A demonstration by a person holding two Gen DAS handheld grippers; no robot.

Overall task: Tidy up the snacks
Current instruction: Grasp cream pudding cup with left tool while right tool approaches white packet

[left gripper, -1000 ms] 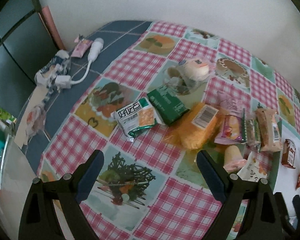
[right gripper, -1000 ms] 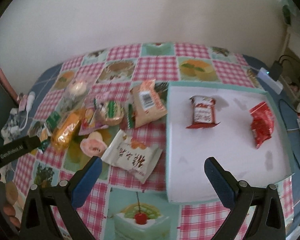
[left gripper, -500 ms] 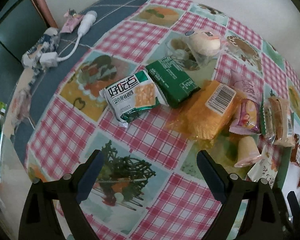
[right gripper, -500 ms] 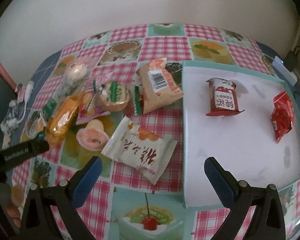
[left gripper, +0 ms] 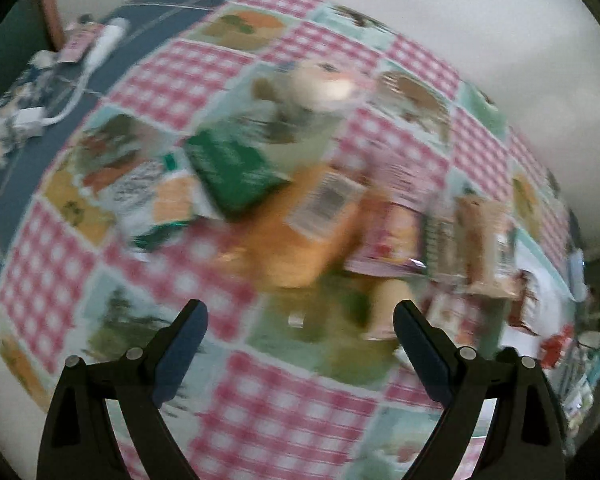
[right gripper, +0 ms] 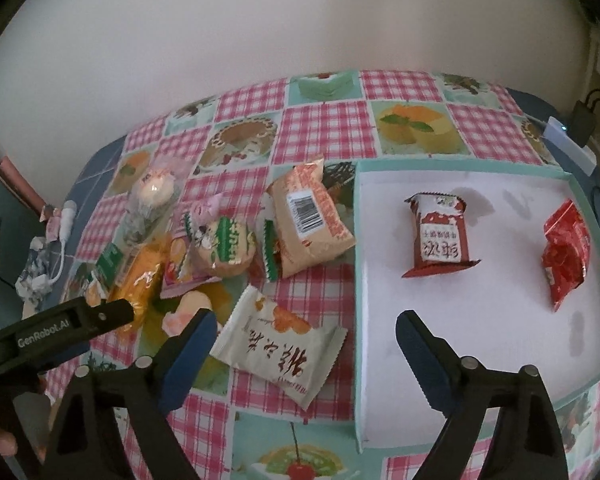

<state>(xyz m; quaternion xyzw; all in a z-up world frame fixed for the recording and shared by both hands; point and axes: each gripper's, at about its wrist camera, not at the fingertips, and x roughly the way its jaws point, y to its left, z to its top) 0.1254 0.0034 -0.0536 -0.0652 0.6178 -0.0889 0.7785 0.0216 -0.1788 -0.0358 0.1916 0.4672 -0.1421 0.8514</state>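
Note:
A pile of snack packets lies on the checked tablecloth. In the right wrist view a white packet (right gripper: 280,346) lies just ahead of my open, empty right gripper (right gripper: 302,332), with a tan barcode packet (right gripper: 310,222) and a round green-striped cake (right gripper: 224,246) beyond. The white tray (right gripper: 460,344) holds a dark red packet (right gripper: 440,236) and a bright red packet (right gripper: 566,256). The left wrist view is blurred: my open, empty left gripper (left gripper: 300,320) hovers near an orange packet (left gripper: 300,232) and a green packet (left gripper: 234,170). The left gripper also shows in the right wrist view (right gripper: 100,316).
A white cable and charger (left gripper: 66,92) lie on the blue table part at the far left. A white power strip with a black plug (right gripper: 572,136) sits at the back right. A wall stands behind the table.
Both grippers have moved closer to the snack pile. The left view has swung right and blurred. The white packet now lies just ahead of the right gripper.

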